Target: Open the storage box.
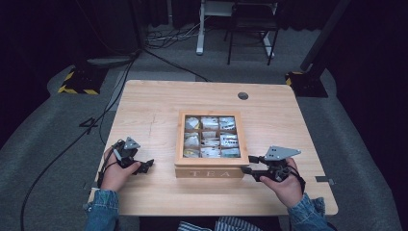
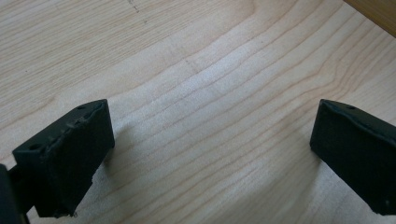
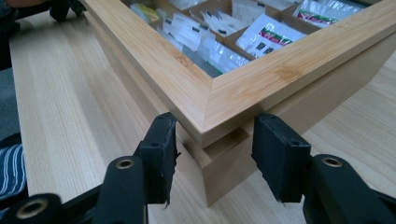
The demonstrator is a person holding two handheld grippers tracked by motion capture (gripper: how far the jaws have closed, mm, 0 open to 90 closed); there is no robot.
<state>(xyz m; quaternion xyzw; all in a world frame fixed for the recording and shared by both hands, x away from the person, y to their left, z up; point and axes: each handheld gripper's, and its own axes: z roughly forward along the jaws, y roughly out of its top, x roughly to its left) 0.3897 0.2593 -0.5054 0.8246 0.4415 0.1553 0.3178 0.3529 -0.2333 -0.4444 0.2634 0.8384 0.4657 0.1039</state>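
Looking down on the table (image 1: 159, 103), we've got the wooden tea box (image 1: 210, 166) sitting near the front edge, glass lid shut over packets of tea bags (image 1: 210, 137). Our right gripper (image 3: 212, 156) has its jaws squeezed around the box's front right corner (right where lid meets base). Our left gripper (image 2: 212, 154) rests on bare wood well left of the box, jaws spread wide with nothing between them.

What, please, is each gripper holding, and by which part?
The right gripper clamps the tea box at its near corner, jaws on either side. The left gripper holds nothing.
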